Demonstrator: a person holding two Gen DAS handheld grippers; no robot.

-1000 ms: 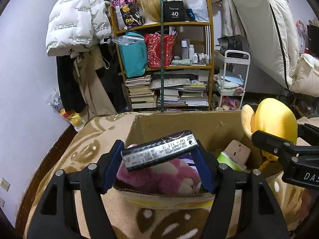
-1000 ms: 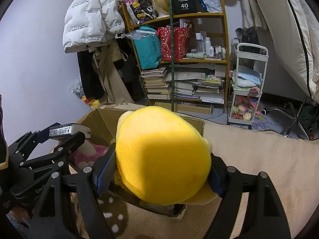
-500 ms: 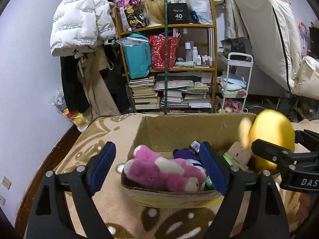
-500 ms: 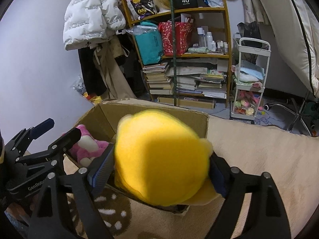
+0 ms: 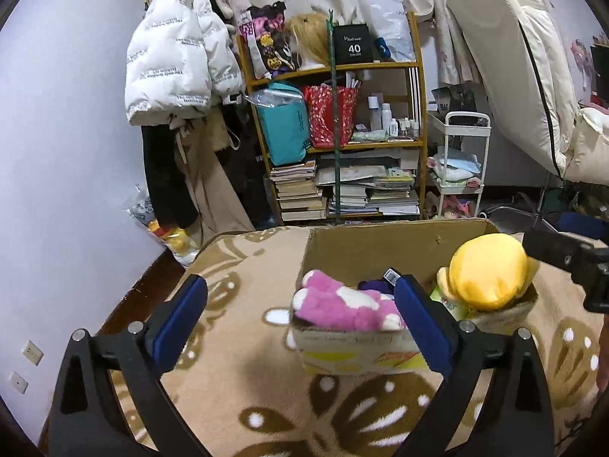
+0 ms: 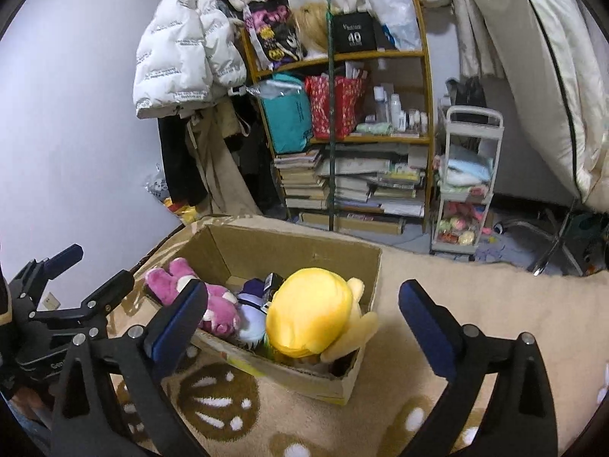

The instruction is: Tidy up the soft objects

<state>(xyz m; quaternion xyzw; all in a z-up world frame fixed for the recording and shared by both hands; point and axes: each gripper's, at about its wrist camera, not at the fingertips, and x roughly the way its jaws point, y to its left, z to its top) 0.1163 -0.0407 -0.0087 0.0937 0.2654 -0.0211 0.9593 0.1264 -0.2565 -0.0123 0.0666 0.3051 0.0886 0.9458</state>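
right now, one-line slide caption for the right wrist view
Right gripper opening, empty, above cardboard box holding yellow plush and pink plush.

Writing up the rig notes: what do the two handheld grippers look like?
Both match: the left gripper and right gripper have black angular linkage arms with silver rivets and two fingers faced with blue pads. White lettering, partly readable, marks the left gripper's body in the right wrist view.
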